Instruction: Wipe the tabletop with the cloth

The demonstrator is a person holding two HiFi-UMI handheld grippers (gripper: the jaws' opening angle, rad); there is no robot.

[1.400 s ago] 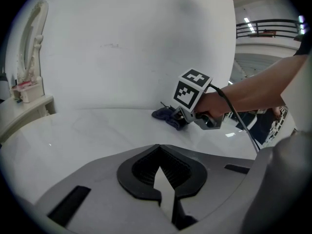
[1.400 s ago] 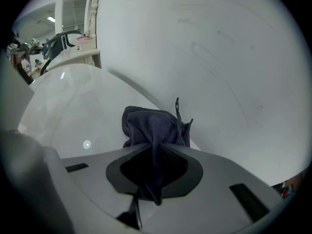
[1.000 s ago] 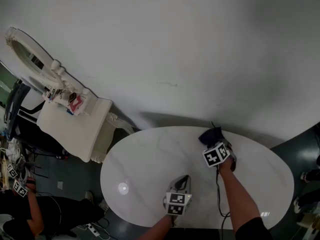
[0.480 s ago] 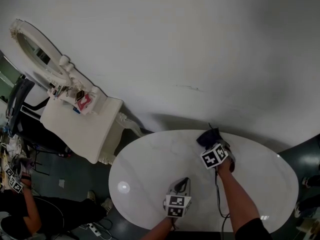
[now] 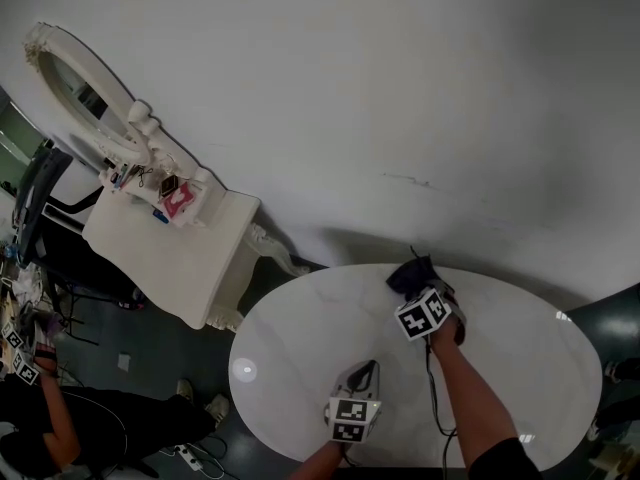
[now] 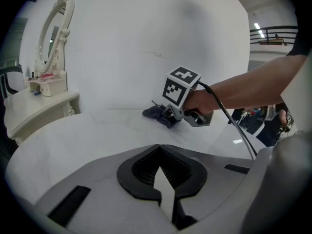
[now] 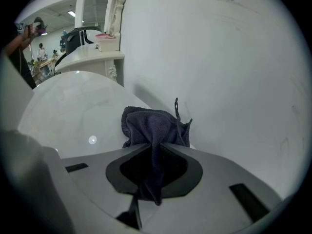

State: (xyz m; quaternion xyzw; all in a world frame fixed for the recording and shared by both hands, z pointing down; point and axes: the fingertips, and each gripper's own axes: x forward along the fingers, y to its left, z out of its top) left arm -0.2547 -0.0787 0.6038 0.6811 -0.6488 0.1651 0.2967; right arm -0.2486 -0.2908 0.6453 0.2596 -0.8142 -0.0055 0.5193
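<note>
Dark cloth (image 7: 155, 123) lies bunched at the far edge of the white marble tabletop (image 5: 300, 353), one fold pinched tight in my right gripper (image 7: 152, 152) and the rest on the surface, presumably for dragging. My left gripper (image 6: 163, 172), jaws pressed together on nothing, sits near me, apart from the cloth.

The cloth (image 7: 155, 126) is dark blue, the tabletop (image 5: 300, 338) white, faintly veined
</note>
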